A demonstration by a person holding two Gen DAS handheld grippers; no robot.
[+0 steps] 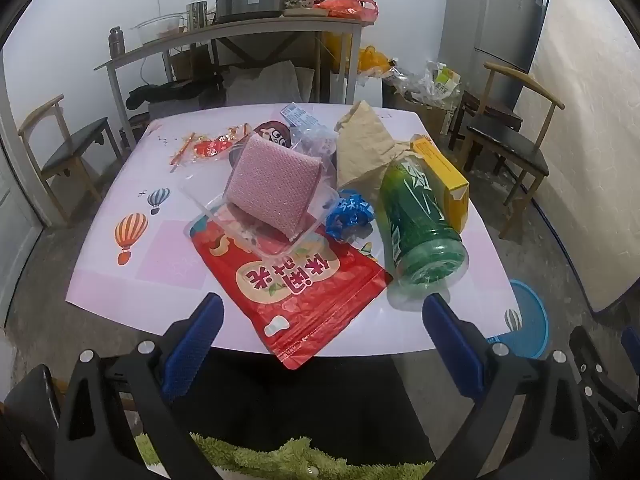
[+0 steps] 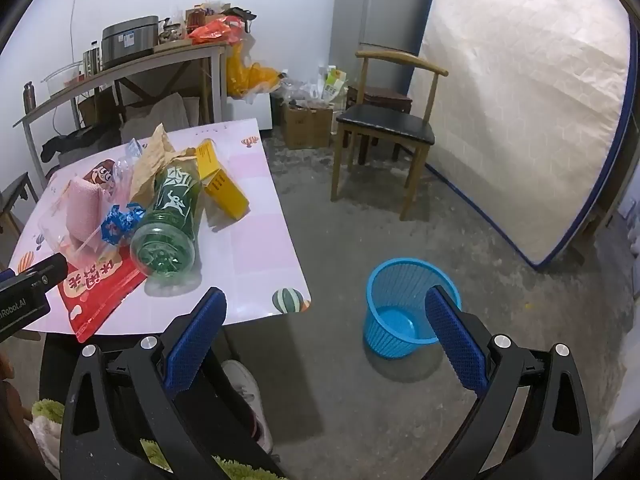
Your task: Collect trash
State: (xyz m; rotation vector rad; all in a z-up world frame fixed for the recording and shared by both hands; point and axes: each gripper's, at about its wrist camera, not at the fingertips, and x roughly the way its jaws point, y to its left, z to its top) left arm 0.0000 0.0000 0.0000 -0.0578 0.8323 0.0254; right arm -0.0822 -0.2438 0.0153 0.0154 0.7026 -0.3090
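Note:
Trash lies piled on a pink-topped table (image 1: 120, 280): a red snack pouch (image 1: 308, 292) hanging over the near edge, a clear plastic tray (image 1: 224, 212) with a pink sponge (image 1: 276, 184) in it, a green plastic bottle (image 1: 420, 224) on its side, a yellow box (image 1: 444, 176), brown paper (image 1: 364, 144) and a blue crumpled wrapper (image 1: 348, 212). My left gripper (image 1: 320, 344) hovers open before the table's near edge, nothing between its fingers. My right gripper (image 2: 324, 340) hangs open over the floor, right of the table (image 2: 256, 248). A blue waste basket (image 2: 404, 308), with nothing in it, stands on the floor beyond it.
A wooden chair (image 2: 384, 128) stands behind the basket, a mattress (image 2: 528, 112) leans at the right, a fridge (image 2: 384, 12) at the back. Another chair (image 1: 68, 156) is left of the table. A cluttered side table (image 1: 240, 28) stands along the far wall. A person's shoe (image 2: 248, 392) is on the floor.

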